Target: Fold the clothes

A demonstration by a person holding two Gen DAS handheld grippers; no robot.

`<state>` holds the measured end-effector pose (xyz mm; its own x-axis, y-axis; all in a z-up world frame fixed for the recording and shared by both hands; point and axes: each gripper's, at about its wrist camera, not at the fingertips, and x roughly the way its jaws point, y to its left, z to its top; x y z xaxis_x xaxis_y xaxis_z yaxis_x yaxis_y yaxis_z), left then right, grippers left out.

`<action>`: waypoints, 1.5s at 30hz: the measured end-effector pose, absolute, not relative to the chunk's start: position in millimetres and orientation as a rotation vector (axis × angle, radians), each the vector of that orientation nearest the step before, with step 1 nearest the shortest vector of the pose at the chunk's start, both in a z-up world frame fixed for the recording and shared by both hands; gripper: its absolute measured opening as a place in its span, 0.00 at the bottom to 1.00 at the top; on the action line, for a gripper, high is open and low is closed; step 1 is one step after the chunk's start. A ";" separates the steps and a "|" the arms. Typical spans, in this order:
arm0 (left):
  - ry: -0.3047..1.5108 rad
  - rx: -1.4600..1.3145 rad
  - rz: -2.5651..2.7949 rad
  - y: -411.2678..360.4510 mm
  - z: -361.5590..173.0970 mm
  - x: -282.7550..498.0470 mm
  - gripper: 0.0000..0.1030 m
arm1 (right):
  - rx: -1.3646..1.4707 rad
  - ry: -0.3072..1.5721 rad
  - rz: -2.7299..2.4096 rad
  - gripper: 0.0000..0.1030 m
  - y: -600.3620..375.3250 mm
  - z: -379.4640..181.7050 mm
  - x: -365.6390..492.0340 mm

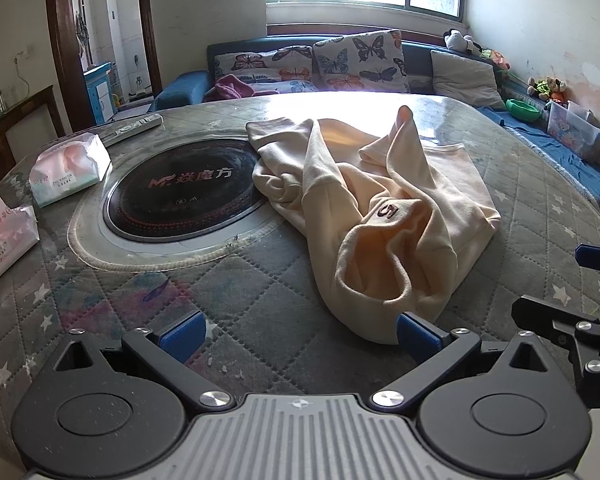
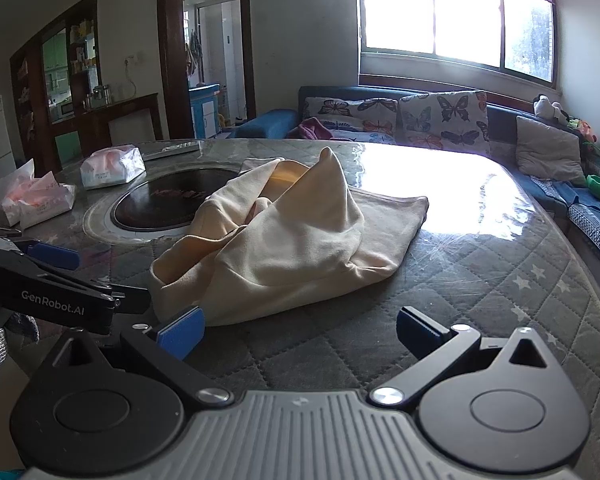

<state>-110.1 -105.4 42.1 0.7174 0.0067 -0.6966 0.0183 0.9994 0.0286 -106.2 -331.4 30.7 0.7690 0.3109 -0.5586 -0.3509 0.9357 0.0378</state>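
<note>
A cream hooded sweatshirt (image 1: 380,208) lies crumpled on the quilted table cover, partly over the black round hob; it also shows in the right wrist view (image 2: 284,240). My left gripper (image 1: 300,336) is open and empty, its right pad close to the garment's near hem. My right gripper (image 2: 300,332) is open and empty, just in front of the garment's near edge, its left pad touching or almost touching the cloth. The right gripper shows at the right edge of the left wrist view (image 1: 580,320); the left gripper shows at the left of the right wrist view (image 2: 48,280).
A round black hob (image 1: 184,192) is set into the table (image 1: 240,320). Two tissue packs (image 1: 68,168) (image 1: 4,240) and a remote control (image 1: 132,128) lie at the left. A sofa with butterfly cushions (image 1: 356,60) stands behind the table.
</note>
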 end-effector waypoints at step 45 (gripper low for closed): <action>0.819 0.061 -0.036 -119.2 35.5 -93.1 1.00 | -0.098 0.647 0.386 1.00 -319.6 26.0 -90.6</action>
<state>-93.1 -119.2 35.5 0.6827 -0.0083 -0.7306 0.0553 0.9977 0.0404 -90.6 -319.6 26.0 0.7299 0.3197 -0.6042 -0.3801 0.9245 0.0301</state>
